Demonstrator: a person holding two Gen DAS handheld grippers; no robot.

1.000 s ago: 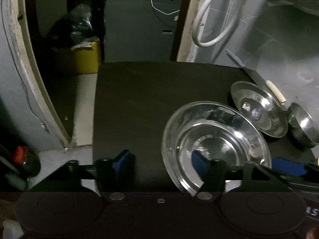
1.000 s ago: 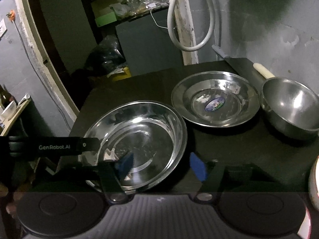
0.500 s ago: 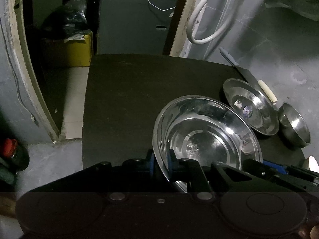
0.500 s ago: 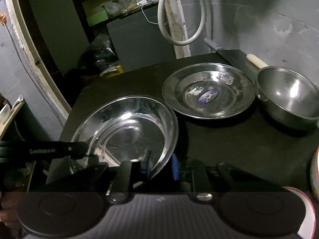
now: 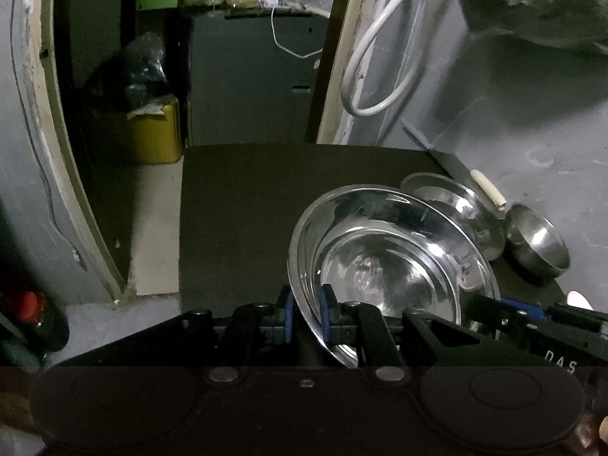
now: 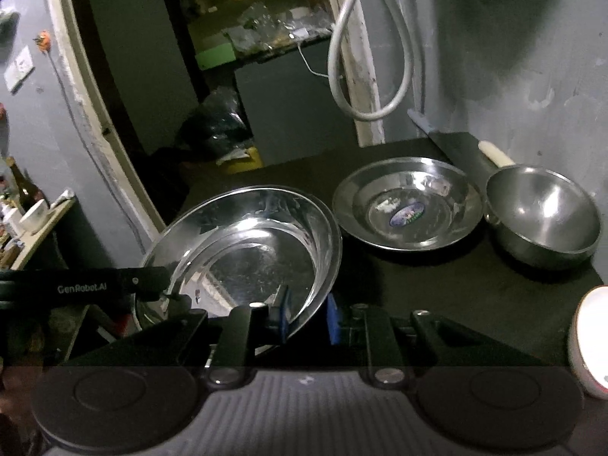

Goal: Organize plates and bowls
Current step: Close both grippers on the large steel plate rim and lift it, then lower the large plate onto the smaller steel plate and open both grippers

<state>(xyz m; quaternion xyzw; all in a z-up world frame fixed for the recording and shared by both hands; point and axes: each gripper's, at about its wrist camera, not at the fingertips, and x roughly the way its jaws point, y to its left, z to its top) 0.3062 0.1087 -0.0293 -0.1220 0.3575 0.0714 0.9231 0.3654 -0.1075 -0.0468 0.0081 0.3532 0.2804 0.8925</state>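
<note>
Left wrist view: left hand-held gripper [image 5: 306, 313] clamped on the near left rim of the large steel bowl [image 5: 391, 266], one blue pad [image 5: 288, 313] outside the wall, the other inside. Bowl tilted, spreading ahead and to the right of the jaws, seemingly lifted off the dark surface [image 5: 243, 205]. Beyond the bowl's far rim, farther right, a steel plate [image 5: 448, 197], partly hidden; past that, a small steel bowl [image 5: 537, 241]. Right hand-held gripper [image 5: 520, 307] just visible at the large bowl's right rim.

Right wrist view: right hand-held gripper [image 6: 306, 317] closed on the near right rim of the large steel bowl [image 6: 243, 247], pads pinching the thin wall. Bowl extending ahead and left of these jaws; left hand-held gripper [image 6: 171, 296] reaching in from the left onto the opposite rim. Steel plate [image 6: 408, 205] ahead and to the right, flat on the surface [image 6: 456, 285], apart from the held bowl. Small steel bowl [image 6: 543, 216] right of the plate, touching or nearly so.

Likely destination to the right, the right hand nearer to it; a shared carry rightward, judged from the layout alone.
</note>
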